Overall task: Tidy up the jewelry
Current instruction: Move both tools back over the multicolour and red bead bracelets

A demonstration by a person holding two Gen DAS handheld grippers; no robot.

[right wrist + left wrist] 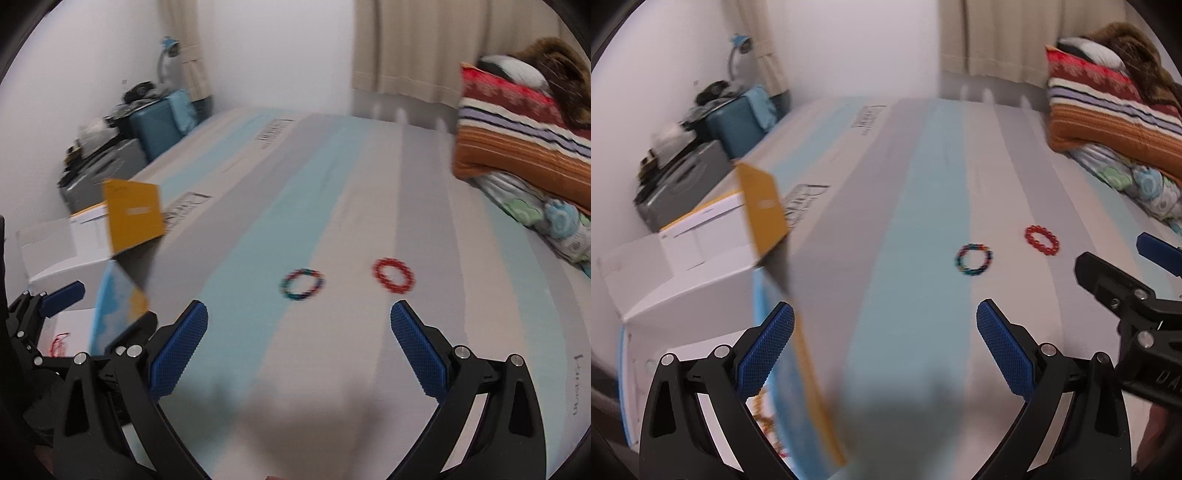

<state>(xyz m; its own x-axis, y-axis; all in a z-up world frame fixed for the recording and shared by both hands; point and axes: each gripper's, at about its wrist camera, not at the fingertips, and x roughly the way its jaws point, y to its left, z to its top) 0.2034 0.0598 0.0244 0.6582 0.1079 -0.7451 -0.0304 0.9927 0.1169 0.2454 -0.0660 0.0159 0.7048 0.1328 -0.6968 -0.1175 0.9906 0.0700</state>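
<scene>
While both of my claws hang spread wide and empty above the bed, the multicoloured beaded bracelet (303, 283) lies flat on the striped mattress (332, 192), on the edge of a pale blue band, with the red beaded bracelet (393, 275) just beside it on a grey band, the two apart and not touching. My right gripper (298, 345) is nearer to them, its blue ribbed pads (176, 354) parted with both bracelets ahead between the fingers; my left gripper (884, 349), equally released, hovers over the mattress edge by an open box with a yellow flap (762, 206), inside which something beaded shows, too blurred to name. Black lettering is printed on the mattress cover, and more runs along its right side in the right wrist view, but motion blur leaves all of it unreadable. The letters "DA" show on the other gripper's body at the edge of the left wrist view. White cartons (683, 266) sit beside the bed; beyond them a grey case (683, 184), a teal suitcase (159, 125) and a blue desk lamp (168, 51) stand against a white wall. Folded striped blankets (524, 144) pile at the mattress's right, before beige curtains (424, 48).
</scene>
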